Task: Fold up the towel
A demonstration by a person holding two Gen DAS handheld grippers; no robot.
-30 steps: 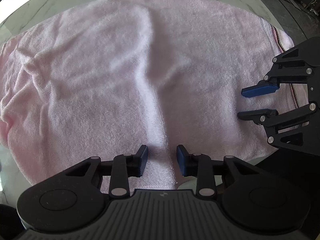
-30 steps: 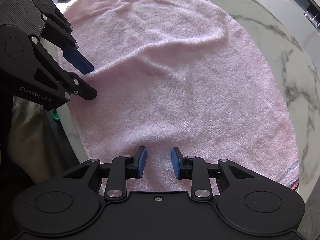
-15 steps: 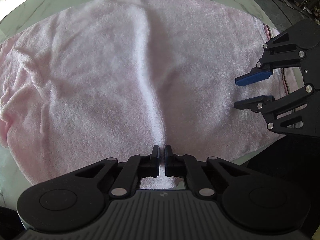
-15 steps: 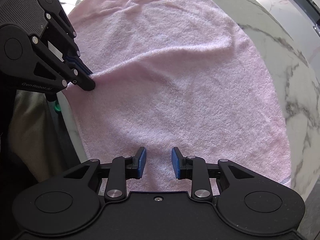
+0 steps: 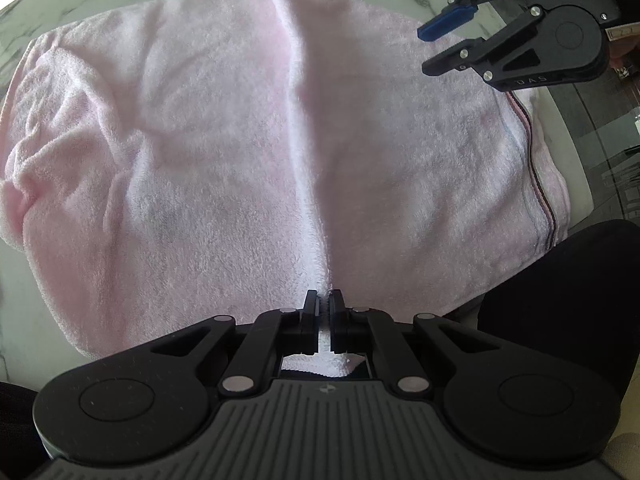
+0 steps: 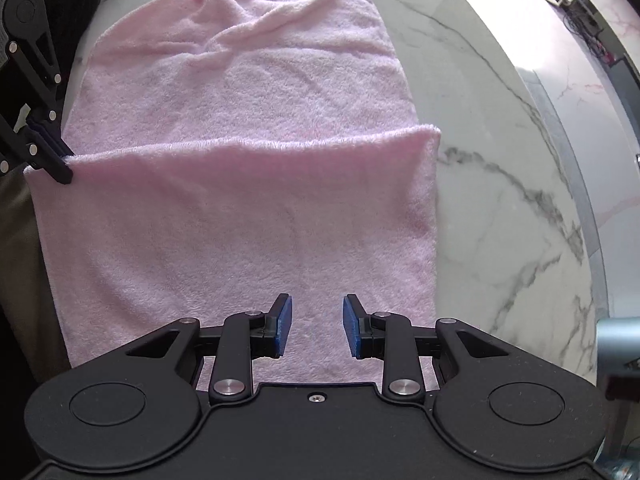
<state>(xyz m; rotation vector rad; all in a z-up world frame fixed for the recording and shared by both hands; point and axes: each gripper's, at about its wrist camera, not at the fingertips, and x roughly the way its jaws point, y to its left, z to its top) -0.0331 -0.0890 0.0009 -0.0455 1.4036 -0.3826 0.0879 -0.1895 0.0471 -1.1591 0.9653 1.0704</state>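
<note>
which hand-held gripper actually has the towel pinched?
The left hand-held gripper: its jaws are shut on a raised ridge of the towel. The right hand-held gripper is open and empty.

A home-like room: a white marble counter (image 6: 500, 128) with grey veins, daylight glaring on it, a glossy dark floor (image 5: 600, 128) beside.

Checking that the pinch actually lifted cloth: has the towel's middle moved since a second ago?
Yes. The left gripper is shut on the pink towel, whose middle now stands up as a ridge off the marble table, where it earlier lay flat.
</note>
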